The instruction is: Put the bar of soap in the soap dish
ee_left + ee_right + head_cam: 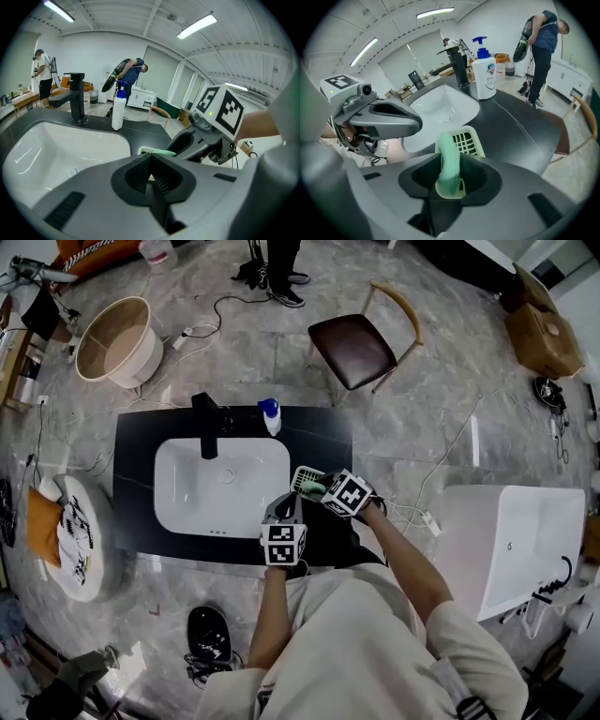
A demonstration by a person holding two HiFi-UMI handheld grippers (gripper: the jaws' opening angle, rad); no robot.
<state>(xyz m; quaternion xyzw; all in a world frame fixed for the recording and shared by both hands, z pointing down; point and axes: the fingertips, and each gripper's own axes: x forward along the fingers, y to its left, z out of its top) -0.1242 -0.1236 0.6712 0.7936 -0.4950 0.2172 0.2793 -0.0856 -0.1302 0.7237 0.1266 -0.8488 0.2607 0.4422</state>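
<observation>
A pale green bar of soap (450, 159) is clamped on edge in my right gripper (450, 177), which is shut on it. Its far end hangs over the near rim of the white slatted soap dish (468, 140). The dish (304, 477) stands on the black counter just right of the sink, with the right gripper (321, 489) tilted down over it. My left gripper (284, 510) hovers at the sink's front right corner, close beside the right one, shut with nothing in it. From the left gripper (151, 180) only the dish rim (146, 151) and a strip of soap (165, 153) show.
The white sink basin (221, 486) is set in the black counter (136, 474), with a black faucet (207, 424) and a blue-pump soap bottle (271, 416) at the back. A chair (354, 348) stands behind. A person (543, 42) is bent over farther back.
</observation>
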